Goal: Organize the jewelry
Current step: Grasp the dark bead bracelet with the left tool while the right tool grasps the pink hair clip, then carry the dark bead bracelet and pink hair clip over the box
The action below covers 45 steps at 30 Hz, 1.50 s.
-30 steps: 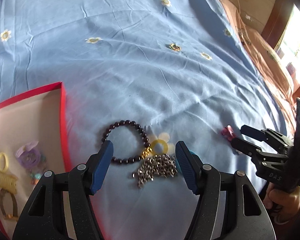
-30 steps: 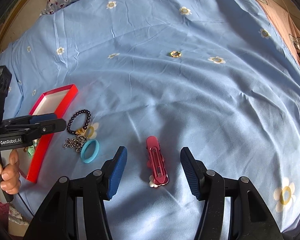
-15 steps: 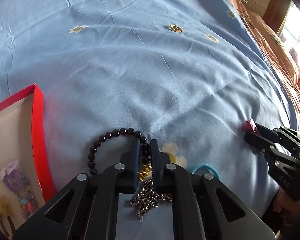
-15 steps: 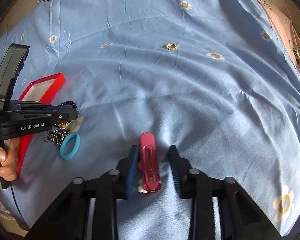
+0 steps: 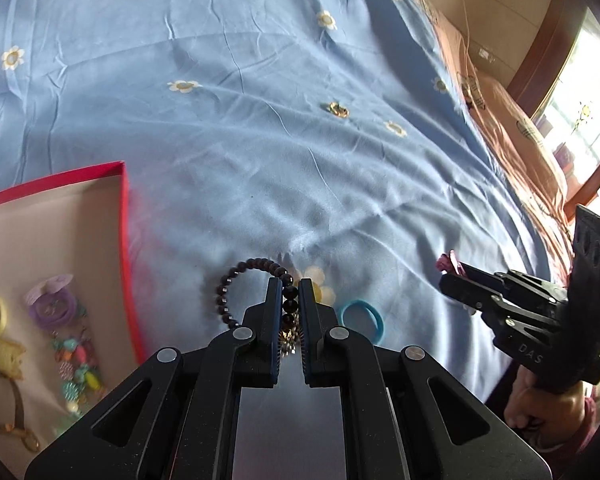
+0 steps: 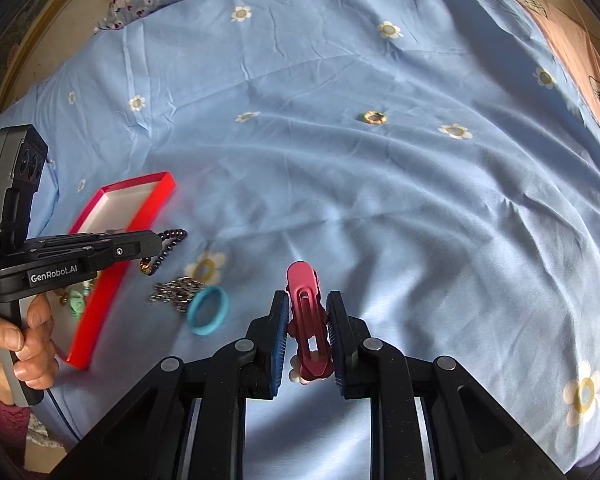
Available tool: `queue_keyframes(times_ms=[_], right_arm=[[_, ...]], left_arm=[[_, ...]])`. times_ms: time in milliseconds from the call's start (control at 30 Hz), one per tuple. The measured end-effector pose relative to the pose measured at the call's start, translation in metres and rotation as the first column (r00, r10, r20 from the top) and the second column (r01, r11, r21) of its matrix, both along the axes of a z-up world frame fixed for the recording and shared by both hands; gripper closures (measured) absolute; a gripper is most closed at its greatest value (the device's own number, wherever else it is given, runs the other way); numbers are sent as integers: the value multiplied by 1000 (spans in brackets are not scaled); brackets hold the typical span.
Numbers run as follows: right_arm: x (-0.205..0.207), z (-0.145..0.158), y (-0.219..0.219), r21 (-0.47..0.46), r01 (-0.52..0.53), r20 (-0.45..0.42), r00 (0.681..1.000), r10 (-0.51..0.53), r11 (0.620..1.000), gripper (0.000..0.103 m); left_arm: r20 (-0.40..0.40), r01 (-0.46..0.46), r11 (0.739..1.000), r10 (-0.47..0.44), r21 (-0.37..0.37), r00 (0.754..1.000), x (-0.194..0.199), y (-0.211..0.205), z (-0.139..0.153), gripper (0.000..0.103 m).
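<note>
Bracelet [image 5: 236,284] gripped beside tray rim [image 5: 125,216] — open bedsheet [image 5: 260,152] beyond.

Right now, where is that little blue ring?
The blue ring lies on the blue bedsheet, touching the silver chain in the right wrist view, between the red box and the red hair clip.

A dark bead bracelet [image 5: 236,280] hangs pinched between the left gripper's pads, its loop off the blue sheet. A red hair clip [image 6: 309,320] sits lengthwise between the right gripper's pads. A silver chain [image 6: 176,290] lies heaped on the sheet, touching a blue ring [image 6: 208,310]. The red box [image 5: 125,240] holds hair ties and beads.
</note>
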State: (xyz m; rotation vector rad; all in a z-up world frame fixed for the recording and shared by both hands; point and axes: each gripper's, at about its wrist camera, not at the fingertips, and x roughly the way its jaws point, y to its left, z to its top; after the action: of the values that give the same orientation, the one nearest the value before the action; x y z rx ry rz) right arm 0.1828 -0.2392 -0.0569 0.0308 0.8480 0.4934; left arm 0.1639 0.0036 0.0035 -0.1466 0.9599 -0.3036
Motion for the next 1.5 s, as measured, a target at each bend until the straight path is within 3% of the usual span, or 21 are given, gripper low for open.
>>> queue_keyframes(times_ms=[667, 1500], right_arm=[[-42, 33, 69, 102, -192, 42, 981, 189, 976, 84], [-75, 27, 165, 138, -413, 15, 909, 415, 900, 84]], left_arm=[[77, -93, 991, 100, -92, 992, -70, 56, 40, 97], [47, -276, 952, 284, -132, 958, -124, 134, 27, 97]])
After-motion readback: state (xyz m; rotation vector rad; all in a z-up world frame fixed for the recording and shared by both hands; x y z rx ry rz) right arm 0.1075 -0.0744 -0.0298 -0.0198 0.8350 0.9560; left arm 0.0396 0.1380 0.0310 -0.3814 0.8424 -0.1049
